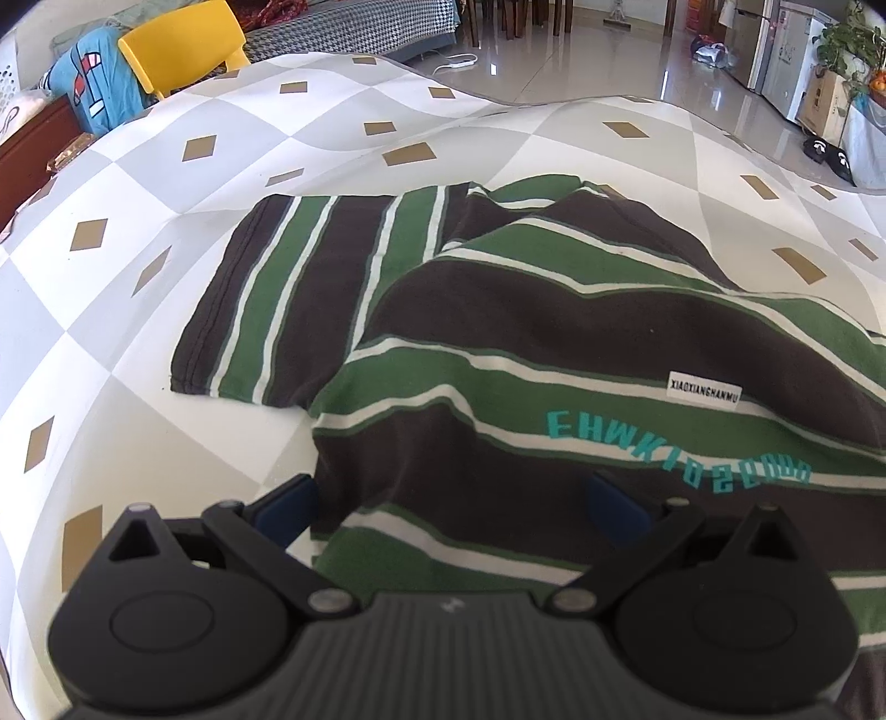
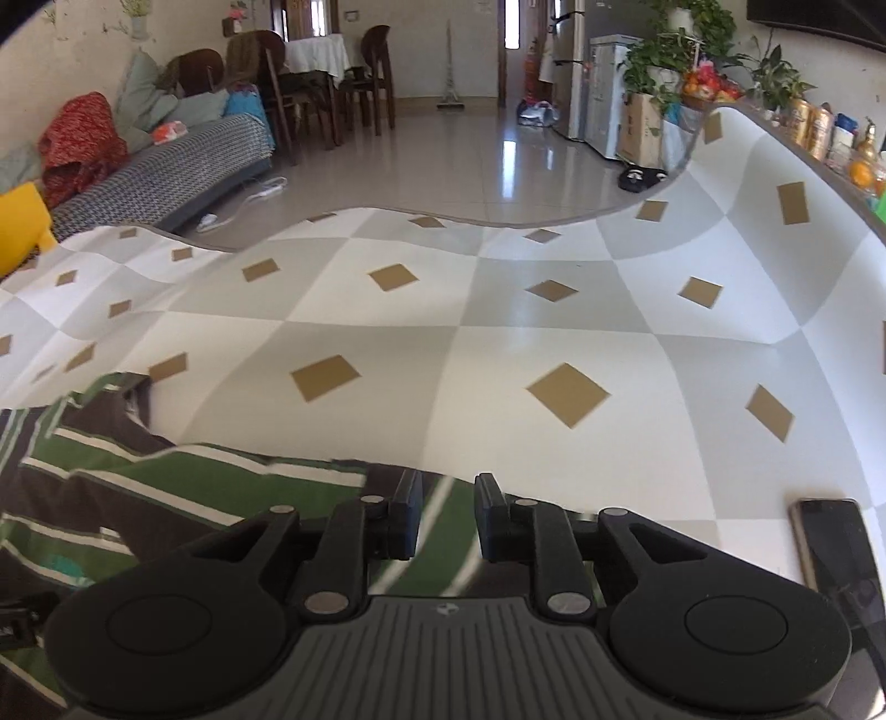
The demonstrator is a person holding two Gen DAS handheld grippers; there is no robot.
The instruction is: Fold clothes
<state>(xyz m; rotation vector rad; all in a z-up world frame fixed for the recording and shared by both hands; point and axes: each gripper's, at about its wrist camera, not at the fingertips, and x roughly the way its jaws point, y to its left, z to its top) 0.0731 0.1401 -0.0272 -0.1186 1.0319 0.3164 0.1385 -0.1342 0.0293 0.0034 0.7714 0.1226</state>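
Green, brown and white stripes: one shirt [image 1: 554, 343] lies on the table [image 1: 166, 277], partly folded. One sleeve [image 1: 288, 299] spreads flat to the left; the body is doubled over toward the right, with teal lettering and one small white label [image 1: 703, 387] facing up. Tablecloth is a grey-and-white check with tan diamonds.

Left gripper [image 1: 451, 504]: two blue-padded fingers set wide apart, straddling the near left edge of the shirt. Left finger sits over bare cloth of the table just beside the hem, right finger over the striped fabric. Pads press on nothing.

Right gripper [image 2: 448, 515]: two fingers with a narrow gap between them, above the shirt's right edge. Striped fabric shows through the gap, blurred; the pads do not appear to pinch it.

One dark phone [image 2: 841, 559] lies flat on the table at the right, well apart from the shirt.

Beyond the table: one yellow chair [image 1: 183, 44], one grey-covered sofa [image 2: 166, 171], one red garment [image 2: 83, 144] heaped on it, tiled floor [image 2: 470, 155]
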